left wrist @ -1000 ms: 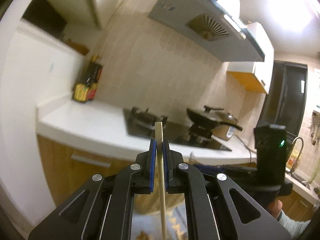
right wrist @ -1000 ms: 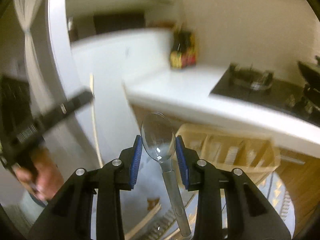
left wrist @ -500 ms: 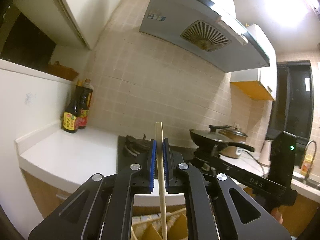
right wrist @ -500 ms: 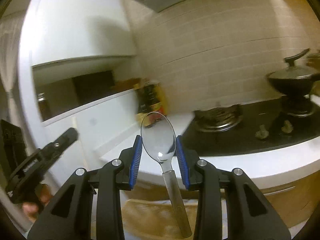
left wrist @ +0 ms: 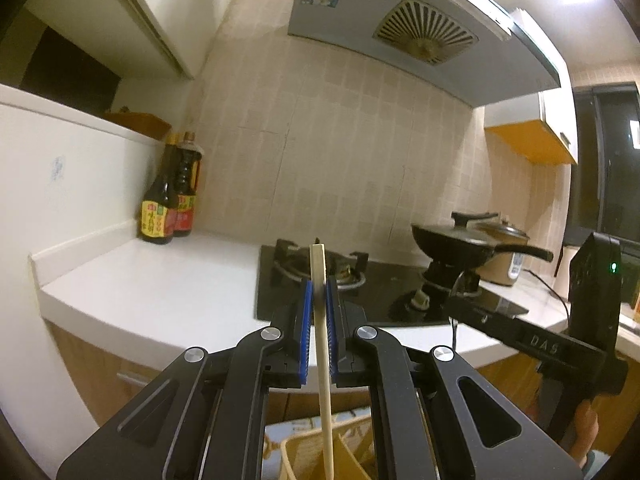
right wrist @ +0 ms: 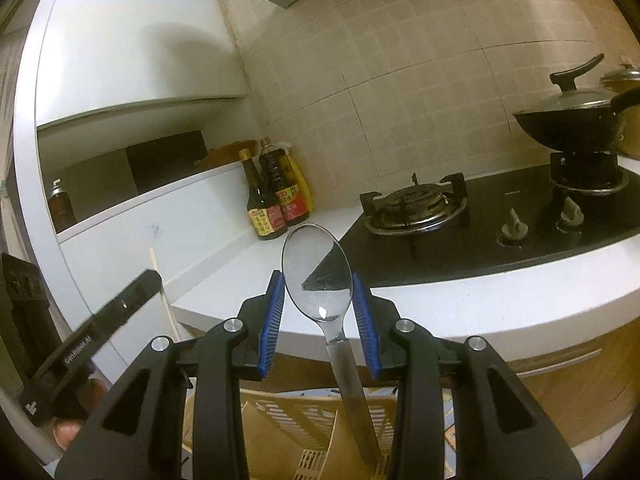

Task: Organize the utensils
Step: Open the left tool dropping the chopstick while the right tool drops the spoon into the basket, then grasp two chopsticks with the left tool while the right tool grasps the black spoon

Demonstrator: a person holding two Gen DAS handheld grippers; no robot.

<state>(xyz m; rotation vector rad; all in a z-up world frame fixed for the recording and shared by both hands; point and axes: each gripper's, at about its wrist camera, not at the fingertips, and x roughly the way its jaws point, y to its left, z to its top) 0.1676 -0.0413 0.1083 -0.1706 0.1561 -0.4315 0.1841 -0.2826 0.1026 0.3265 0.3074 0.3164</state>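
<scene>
My left gripper is shut on a pale wooden chopstick that stands upright; its lower end hangs over a beige slotted utensil holder below. My right gripper is shut on the bowl of a metal spoon, bowl up, handle hanging down over the same beige holder. The left gripper and its chopstick show at the left of the right wrist view. The right gripper's body shows at the right of the left wrist view.
A white counter carries two sauce bottles in the corner. A black gas hob holds a lidded black pan. A rice cooker stands behind it. A range hood hangs above. Wooden cabinet fronts lie under the counter.
Both grippers have tilted upward, so the views rose from the cabinet fronts and holder to the counter and tiled wall. Both still grip their utensils.
</scene>
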